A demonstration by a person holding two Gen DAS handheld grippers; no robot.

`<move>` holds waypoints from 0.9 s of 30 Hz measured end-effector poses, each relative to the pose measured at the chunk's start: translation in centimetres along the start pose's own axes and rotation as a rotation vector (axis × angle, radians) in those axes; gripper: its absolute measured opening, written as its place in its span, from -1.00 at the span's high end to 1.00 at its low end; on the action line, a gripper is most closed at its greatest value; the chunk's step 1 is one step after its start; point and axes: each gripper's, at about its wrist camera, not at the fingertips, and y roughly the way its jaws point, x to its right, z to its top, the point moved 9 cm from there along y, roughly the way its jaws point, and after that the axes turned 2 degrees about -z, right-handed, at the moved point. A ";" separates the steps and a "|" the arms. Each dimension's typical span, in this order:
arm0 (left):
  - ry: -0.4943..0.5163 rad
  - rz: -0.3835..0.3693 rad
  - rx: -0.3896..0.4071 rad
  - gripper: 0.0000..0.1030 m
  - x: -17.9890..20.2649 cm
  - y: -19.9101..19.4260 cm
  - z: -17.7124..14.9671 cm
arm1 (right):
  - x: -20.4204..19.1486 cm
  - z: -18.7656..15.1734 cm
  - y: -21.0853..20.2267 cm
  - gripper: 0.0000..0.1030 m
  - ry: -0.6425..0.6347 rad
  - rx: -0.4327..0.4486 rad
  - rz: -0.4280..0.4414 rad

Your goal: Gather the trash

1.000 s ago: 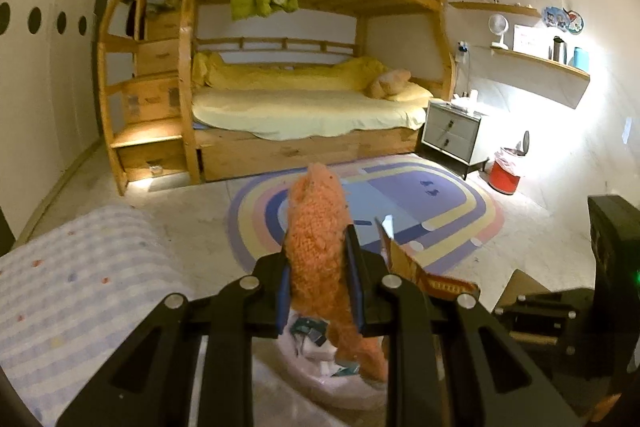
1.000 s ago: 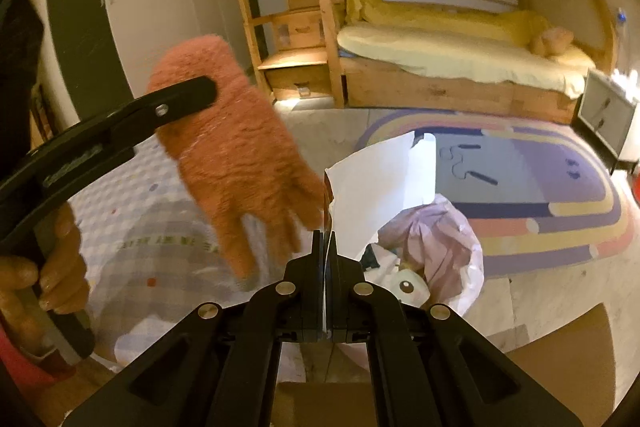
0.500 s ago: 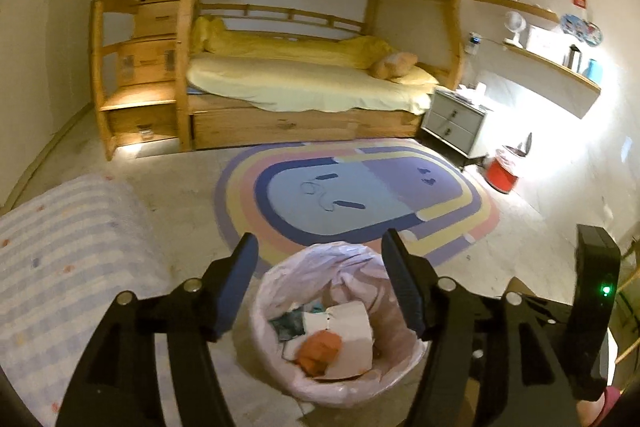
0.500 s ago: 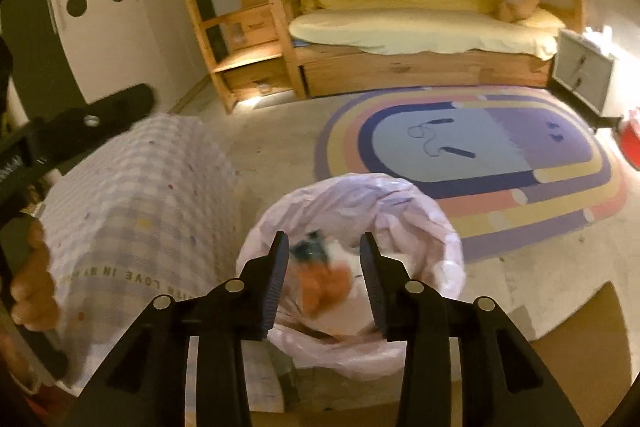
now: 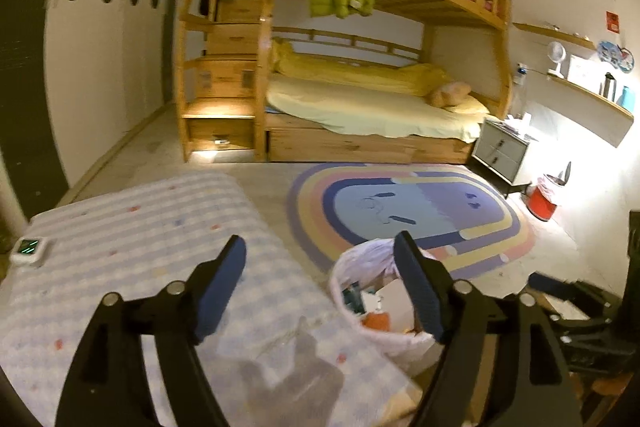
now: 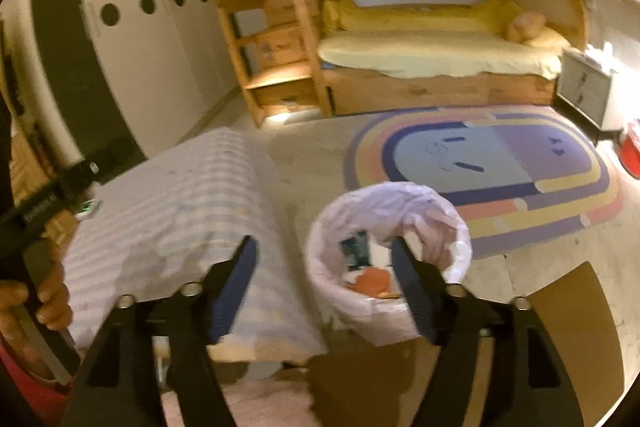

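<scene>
A bin with a pale pink liner (image 5: 352, 263) (image 6: 404, 195) stands on the floor beside a low table under checked cloth (image 5: 140, 227) (image 6: 180, 195). Inside the bin lie an orange fluffy piece (image 5: 376, 321) (image 6: 372, 281), white paper (image 5: 392, 297) and dark scraps. My left gripper (image 5: 318, 243) hangs over the table's edge, jaws opening, nothing between them. My right gripper (image 6: 322, 245) hovers above the near rim of the bin, jaws opening and empty. In the right wrist view, a hand (image 6: 44, 303) holds the left gripper at the left edge.
A small white device with a green display (image 5: 28, 247) (image 6: 88, 207) lies on the cloth. Beyond are a rainbow rug (image 5: 408, 211), a wooden bunk bed (image 5: 360, 99), a grey nightstand (image 5: 502, 147) and a red bin (image 5: 544, 199). Brown cardboard (image 6: 568, 331) lies on the floor.
The left gripper let go of the orange fluffy piece and the right gripper of the white paper; both now lie in the bin. Both jaws have opened wide, and both grippers drew up and leftward.
</scene>
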 end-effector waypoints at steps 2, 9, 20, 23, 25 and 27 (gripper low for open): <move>-0.001 0.039 -0.016 -0.65 -0.9 -2.3 -0.6 | -2.3 0.2 -1.9 -0.70 -0.041 0.020 0.025; -0.029 0.177 -0.085 -0.87 -4.2 -9.7 -3.1 | -9.2 -0.1 -6.1 -0.81 -0.152 0.030 0.124; -0.119 0.441 -0.126 -0.87 -9.0 -21.7 -6.4 | -14.8 0.1 -13.1 -0.84 -0.218 0.074 0.194; -0.126 0.481 -0.158 -0.87 -9.5 -23.7 -7.5 | -15.6 -0.6 -14.0 -0.84 -0.232 0.037 0.192; -0.129 0.502 -0.173 -0.87 -9.9 -24.8 -8.2 | -15.8 -1.0 -14.6 -0.84 -0.253 0.023 0.173; -0.134 0.511 -0.177 -0.87 -10.1 -25.5 -8.7 | -16.1 -1.4 -15.2 -0.84 -0.286 0.026 0.156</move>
